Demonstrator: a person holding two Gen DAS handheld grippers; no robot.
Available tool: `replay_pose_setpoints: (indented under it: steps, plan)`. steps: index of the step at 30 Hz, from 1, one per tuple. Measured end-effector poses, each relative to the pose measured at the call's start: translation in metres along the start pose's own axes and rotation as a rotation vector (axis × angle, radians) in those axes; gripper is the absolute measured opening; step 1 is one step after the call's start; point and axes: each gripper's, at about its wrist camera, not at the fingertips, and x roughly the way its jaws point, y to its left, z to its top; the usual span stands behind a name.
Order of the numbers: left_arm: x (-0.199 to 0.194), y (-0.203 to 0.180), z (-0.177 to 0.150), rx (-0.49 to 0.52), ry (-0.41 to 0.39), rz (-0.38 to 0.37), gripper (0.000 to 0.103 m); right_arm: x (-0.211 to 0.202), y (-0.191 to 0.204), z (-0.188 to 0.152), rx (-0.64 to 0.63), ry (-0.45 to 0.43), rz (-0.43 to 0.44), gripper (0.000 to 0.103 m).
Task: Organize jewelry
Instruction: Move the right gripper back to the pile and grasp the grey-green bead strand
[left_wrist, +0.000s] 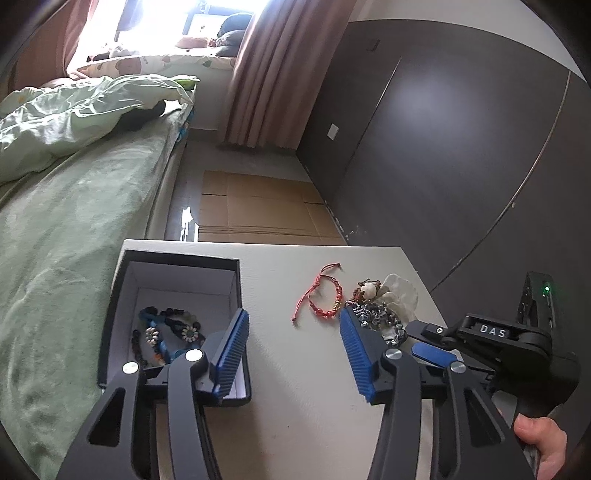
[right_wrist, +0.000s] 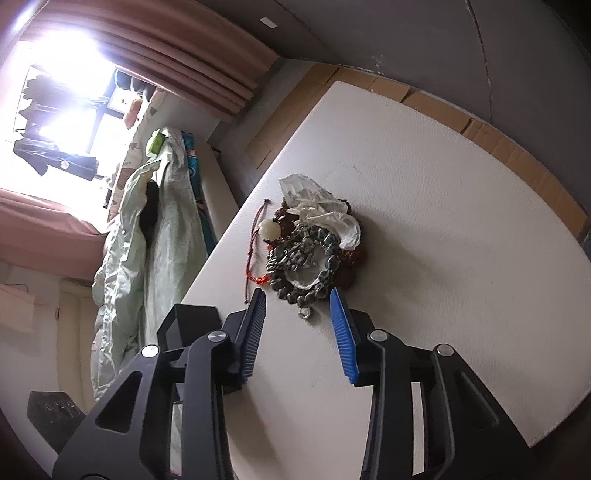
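A black open box (left_wrist: 177, 260) with a white inside sits at the table's left edge and holds several beaded bracelets (left_wrist: 166, 334). A red cord bracelet (left_wrist: 325, 295) lies on the white table (left_wrist: 295, 387). Beside it is a pile of dark beaded jewelry (left_wrist: 373, 314) with a crumpled clear bag (left_wrist: 400, 291). My left gripper (left_wrist: 293, 319) is open and empty above the table between box and pile. My right gripper (right_wrist: 297, 299) is open and empty, just short of the pile (right_wrist: 303, 254); its body shows in the left wrist view (left_wrist: 491, 332).
A bed with a green cover (left_wrist: 74, 206) runs along the table's left side. Flattened cardboard (left_wrist: 258, 206) lies on the floor beyond the table. A dark wardrobe (left_wrist: 443, 129) stands to the right. Pink curtains (left_wrist: 258, 74) hang at the window.
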Motion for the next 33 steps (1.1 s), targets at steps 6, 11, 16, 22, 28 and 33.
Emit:
replay_pose_setpoints:
  steps: [6,11,16,22,28,33]
  plan:
    - [0.012,-0.005,0.002,0.017,0.008,-0.004,0.048,0.013,-0.004,0.008,0.020,0.011,-0.031,0.031]
    - [0.022,-0.007,0.003,0.022,0.017,-0.001,0.048,0.018,-0.012,0.015,0.048,0.009,-0.068,0.013]
    - [0.029,-0.010,0.002,0.032,0.026,0.002,0.048,0.011,-0.017,0.018,0.068,0.003,-0.060,0.008]
    - [0.032,-0.017,0.000,0.047,0.031,0.005,0.048,-0.011,-0.021,0.019,0.075,-0.044,-0.055,0.002]
    - [0.036,-0.023,-0.005,0.064,0.042,0.008,0.048,-0.019,-0.031,0.022,0.083,-0.026,-0.078,0.002]
    - [0.038,-0.023,-0.005,0.065,0.043,0.011,0.048,-0.001,-0.019,0.021,0.047,0.057,-0.050,0.005]
